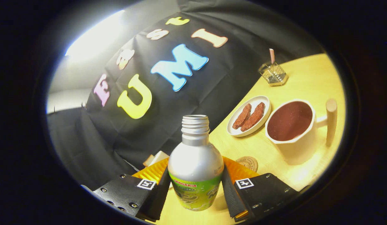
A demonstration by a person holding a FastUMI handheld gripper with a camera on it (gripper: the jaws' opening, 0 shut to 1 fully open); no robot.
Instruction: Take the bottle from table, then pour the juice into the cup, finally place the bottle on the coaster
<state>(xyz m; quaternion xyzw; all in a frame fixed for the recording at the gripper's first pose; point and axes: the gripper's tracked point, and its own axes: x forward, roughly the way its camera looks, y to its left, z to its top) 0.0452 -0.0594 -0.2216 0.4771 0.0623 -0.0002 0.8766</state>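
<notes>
A silver bottle (195, 159) with a green label and an open threaded neck stands between my fingers, and my gripper (196, 184) is shut on its lower body, a pad pressed on each side. Beyond it, to the right, a white cup (294, 131) with a wooden side handle holds dark red liquid. A round cork coaster (248, 162) lies on the yellow table (306, 78) just right of the bottle, between it and the cup. The whole scene looks tilted, the table running upward to the right.
A small white plate (233, 128) with two brown pieces of food (249, 116) sits left of the cup. Farther back stands a wire holder (273, 74) with a pink stick in it. An orange ribbed thing (153, 171) shows behind the bottle.
</notes>
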